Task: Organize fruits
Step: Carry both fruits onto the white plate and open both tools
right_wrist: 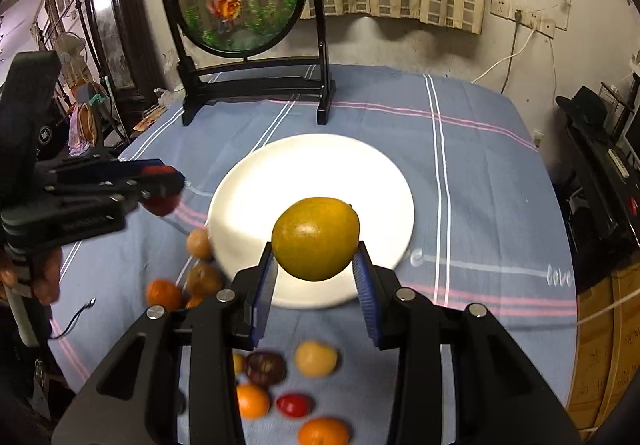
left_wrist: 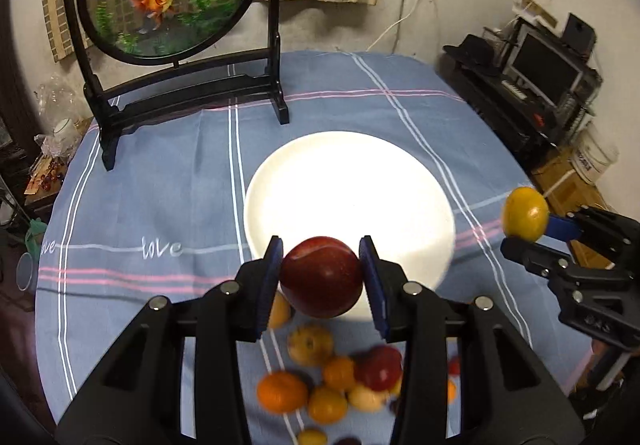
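Fruit in both grippers! Left gripper (left_wrist: 322, 277) clamps the red apple (left_wrist: 321, 277) above the white plate's (left_wrist: 348, 181) near rim; right gripper (right_wrist: 316, 265) grips the yellow-green citrus (right_wrist: 315, 239), plate straight ahead.

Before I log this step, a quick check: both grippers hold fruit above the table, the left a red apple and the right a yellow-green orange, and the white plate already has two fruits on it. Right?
Not quite. The white plate has no fruit on it, as the right wrist view shows. The rest holds: the left gripper grips the red apple and the right gripper the yellow-green orange.
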The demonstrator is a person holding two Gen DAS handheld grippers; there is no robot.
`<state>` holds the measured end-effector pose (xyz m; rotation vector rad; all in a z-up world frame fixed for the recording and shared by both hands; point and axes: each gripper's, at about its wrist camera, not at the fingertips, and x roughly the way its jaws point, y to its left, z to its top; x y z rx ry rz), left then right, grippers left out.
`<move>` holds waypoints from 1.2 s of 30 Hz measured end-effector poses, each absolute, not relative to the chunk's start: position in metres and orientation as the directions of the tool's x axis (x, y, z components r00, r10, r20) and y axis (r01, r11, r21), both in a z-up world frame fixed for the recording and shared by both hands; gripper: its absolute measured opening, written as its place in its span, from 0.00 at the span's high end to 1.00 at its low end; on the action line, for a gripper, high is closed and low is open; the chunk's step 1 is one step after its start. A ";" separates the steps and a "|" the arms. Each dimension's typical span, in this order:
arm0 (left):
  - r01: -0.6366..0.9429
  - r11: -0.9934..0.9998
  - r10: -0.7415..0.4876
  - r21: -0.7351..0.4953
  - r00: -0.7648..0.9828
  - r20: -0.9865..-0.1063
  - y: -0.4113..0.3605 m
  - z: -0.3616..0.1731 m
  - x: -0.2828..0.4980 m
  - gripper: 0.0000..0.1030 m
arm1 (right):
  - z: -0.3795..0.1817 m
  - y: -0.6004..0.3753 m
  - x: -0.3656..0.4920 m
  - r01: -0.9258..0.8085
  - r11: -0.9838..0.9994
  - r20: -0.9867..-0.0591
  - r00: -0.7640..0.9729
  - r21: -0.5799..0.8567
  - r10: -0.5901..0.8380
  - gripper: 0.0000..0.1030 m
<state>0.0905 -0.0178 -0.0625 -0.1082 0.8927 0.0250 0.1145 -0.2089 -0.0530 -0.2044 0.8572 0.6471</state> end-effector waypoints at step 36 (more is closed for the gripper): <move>-0.139 0.989 0.116 0.045 0.559 -0.821 -0.011 -0.109 0.168 0.23 | -0.091 -0.197 0.191 -0.575 0.818 -0.754 0.528 0.021 0.390 0.32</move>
